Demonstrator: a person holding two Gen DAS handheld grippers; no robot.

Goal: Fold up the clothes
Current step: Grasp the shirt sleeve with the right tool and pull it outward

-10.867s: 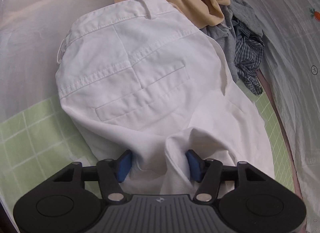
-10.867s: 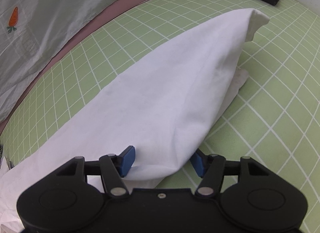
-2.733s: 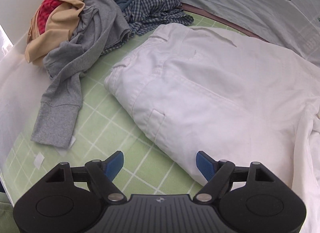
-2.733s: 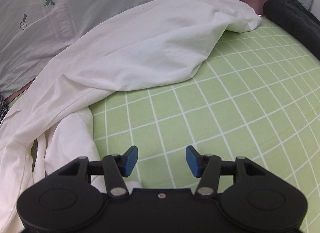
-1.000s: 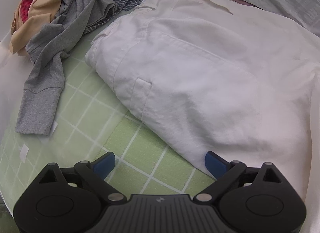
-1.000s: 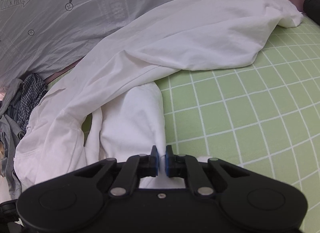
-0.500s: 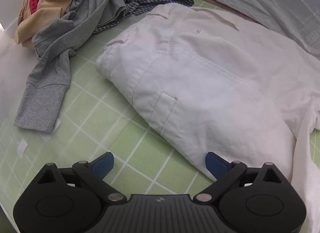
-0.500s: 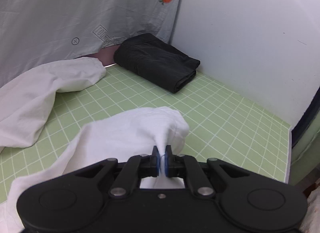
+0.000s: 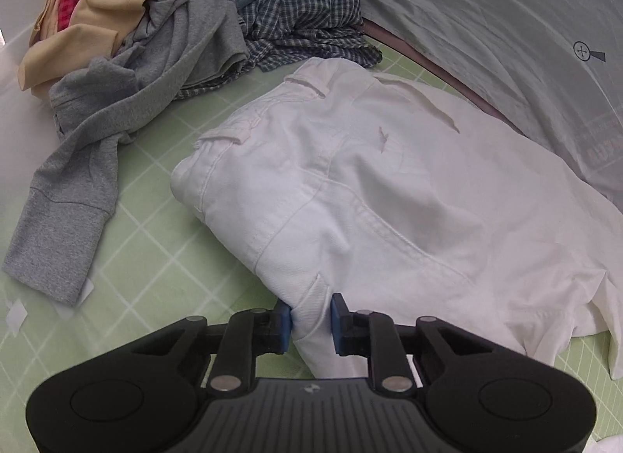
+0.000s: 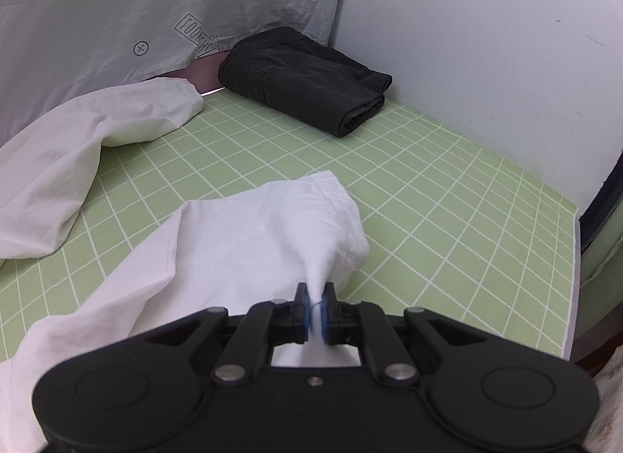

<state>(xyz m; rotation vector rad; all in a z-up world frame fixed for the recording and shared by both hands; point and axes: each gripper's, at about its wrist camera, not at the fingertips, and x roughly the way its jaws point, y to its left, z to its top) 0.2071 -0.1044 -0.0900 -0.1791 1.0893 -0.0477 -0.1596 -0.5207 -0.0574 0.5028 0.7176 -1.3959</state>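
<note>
White trousers [image 9: 370, 196] lie folded lengthwise on the green grid mat [image 9: 155, 258]. My left gripper [image 9: 310, 322] is closing on the near edge of their waistband, with white cloth bunched between the blue pads. In the right wrist view my right gripper [image 10: 316, 314] is shut on the hem end of one white trouser leg [image 10: 253, 242], which is lifted and pulled out over the mat. The other leg [image 10: 78, 141] lies slack at the left, running back toward the grey curtain.
A heap of unfolded clothes sits at the far left: a grey sweatshirt [image 9: 128, 102], a checked shirt [image 9: 307, 20] and a beige garment [image 9: 89, 24]. A folded black garment [image 10: 307, 79] rests in the far corner by the white wall [image 10: 486, 44]. The grey printed curtain [image 10: 136, 5] backs the mat.
The left gripper went from wide open to closed on the trousers' waistband edge. The right gripper, shut on the leg hem, swung right to face the corner with the black garment, then stayed put.
</note>
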